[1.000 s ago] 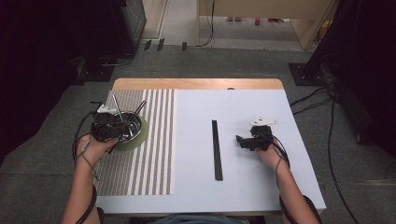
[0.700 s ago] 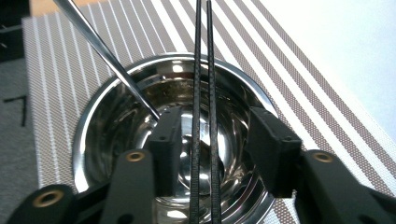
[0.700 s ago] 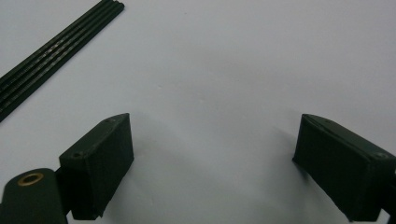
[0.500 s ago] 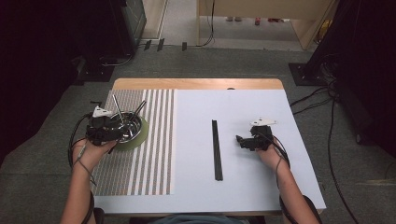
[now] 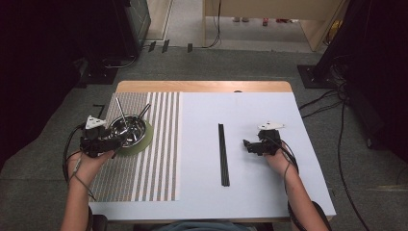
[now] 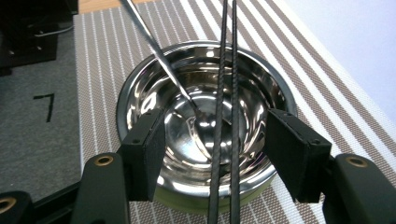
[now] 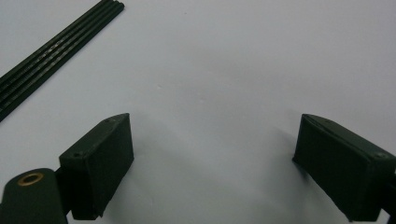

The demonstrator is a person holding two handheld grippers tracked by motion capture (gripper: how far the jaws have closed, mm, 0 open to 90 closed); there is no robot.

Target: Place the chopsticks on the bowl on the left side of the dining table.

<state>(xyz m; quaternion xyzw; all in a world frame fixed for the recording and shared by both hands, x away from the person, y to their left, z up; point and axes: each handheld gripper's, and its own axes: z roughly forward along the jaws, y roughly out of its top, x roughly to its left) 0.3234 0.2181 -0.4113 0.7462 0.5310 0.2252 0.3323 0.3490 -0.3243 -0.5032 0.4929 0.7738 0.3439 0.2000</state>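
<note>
Round mirror-bright steel bowl (image 6: pixel 205 135) between matte black tool (image 6: pixel 212 154) pads

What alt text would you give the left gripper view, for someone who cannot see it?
The left gripper has open jaws around the near rim of a shiny steel bowl on a striped placemat. A pair of dark chopsticks lies across the bowl between the jaws, touching neither pad, and a thin metal rod leans into it.
</note>
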